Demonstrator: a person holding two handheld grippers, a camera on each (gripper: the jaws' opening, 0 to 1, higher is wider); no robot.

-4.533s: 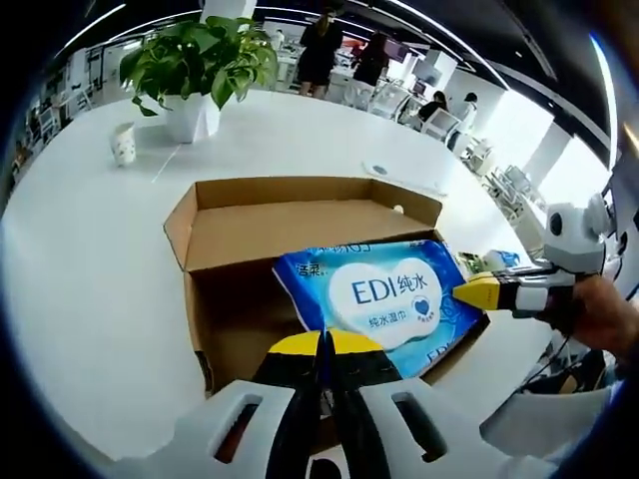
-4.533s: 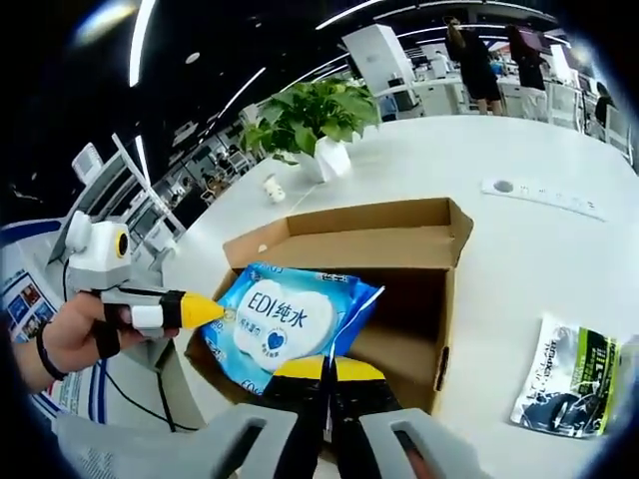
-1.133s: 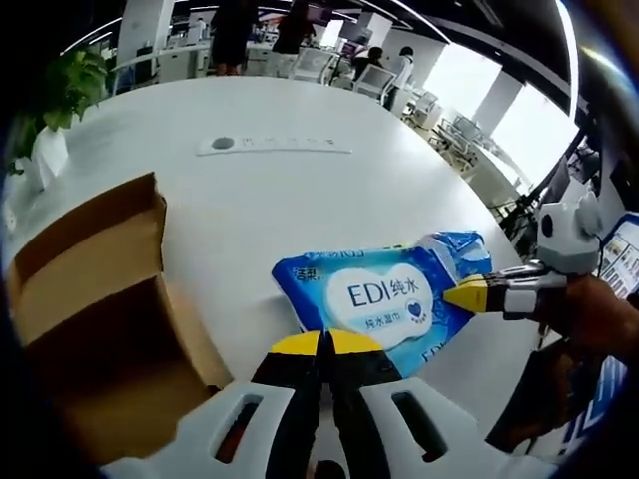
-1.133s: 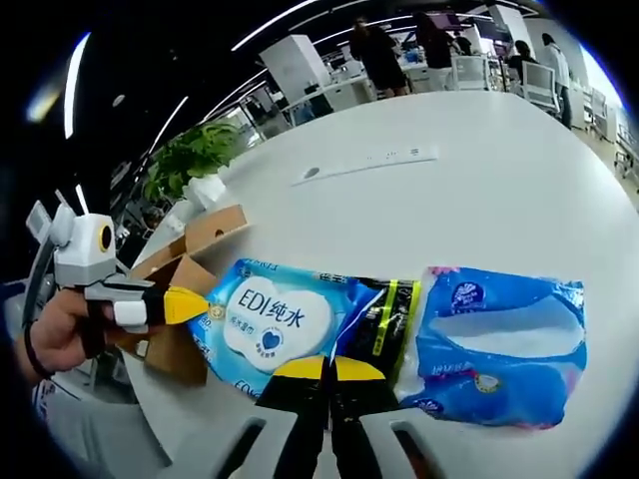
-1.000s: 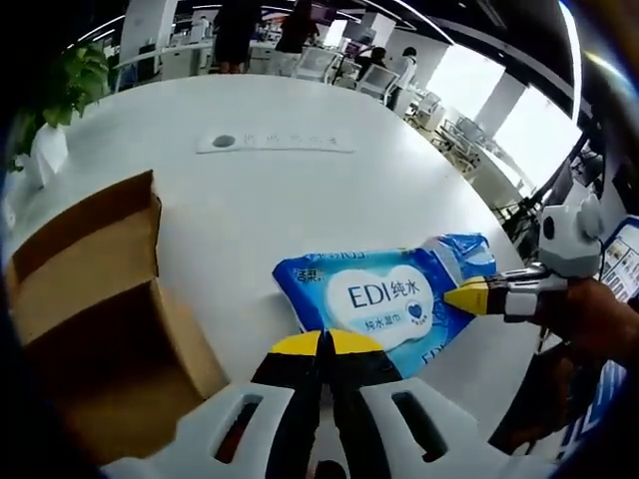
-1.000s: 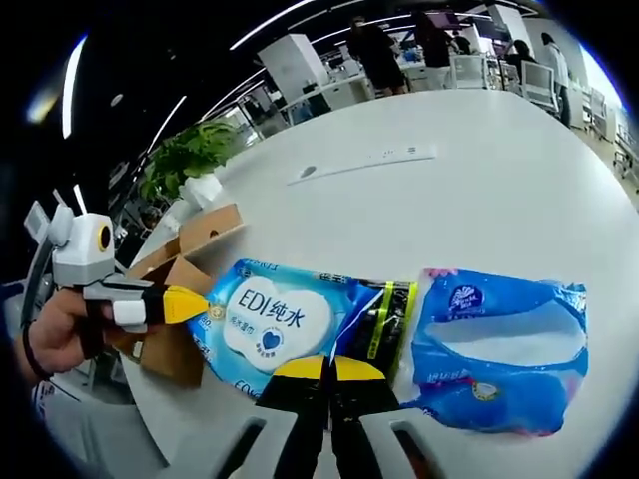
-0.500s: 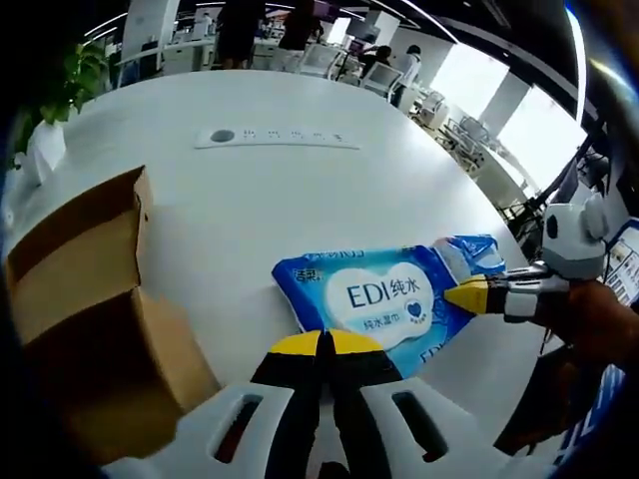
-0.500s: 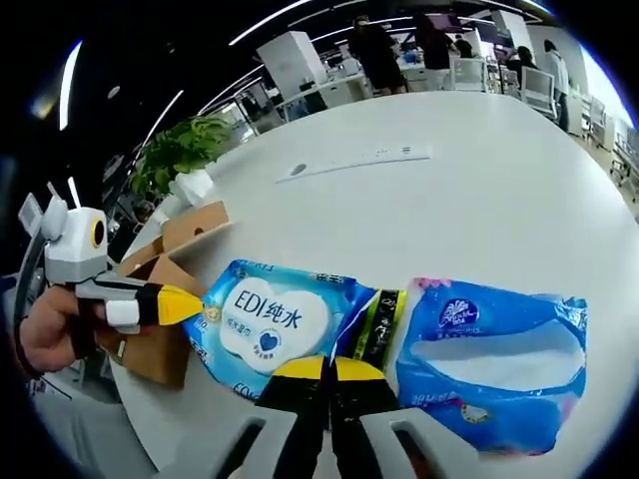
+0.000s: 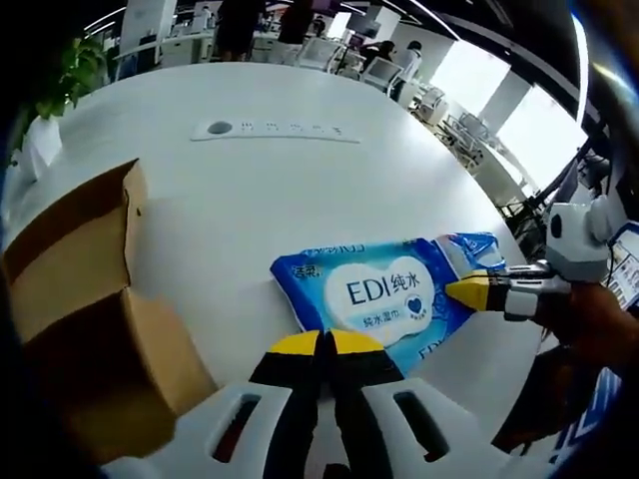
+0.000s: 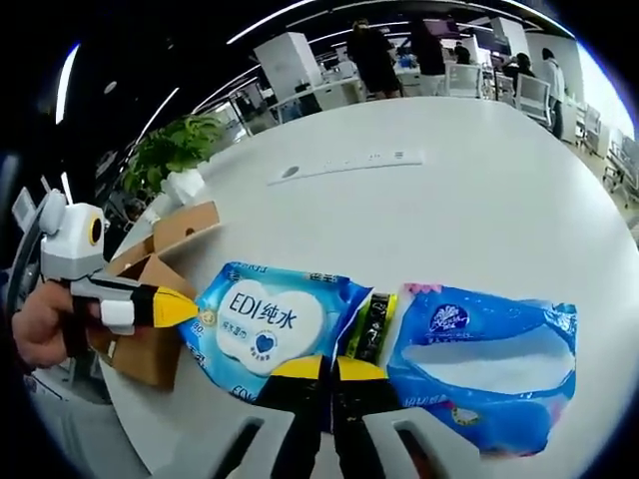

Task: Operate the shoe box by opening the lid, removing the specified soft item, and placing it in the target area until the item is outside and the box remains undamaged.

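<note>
In the left gripper view, the left gripper (image 9: 324,344) is pinching the near edge of the blue wet-wipes pack (image 9: 384,299), jaws closed on it. At 3 o'clock the right gripper (image 9: 469,291) is clamping the pack's far end. The pack is sitting outside the shoe box (image 9: 85,329), which is lying open at 9 o'clock on the white table (image 9: 300,180).

In the right gripper view, a black-green packet (image 10: 371,325) and a blue tissue pack (image 10: 489,359) are lying at 3 o'clock.

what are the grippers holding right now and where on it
Both hold the blue wet wipes pack: the left gripper pinches one end edge, and the right gripper pinches the opposite end edge.
</note>
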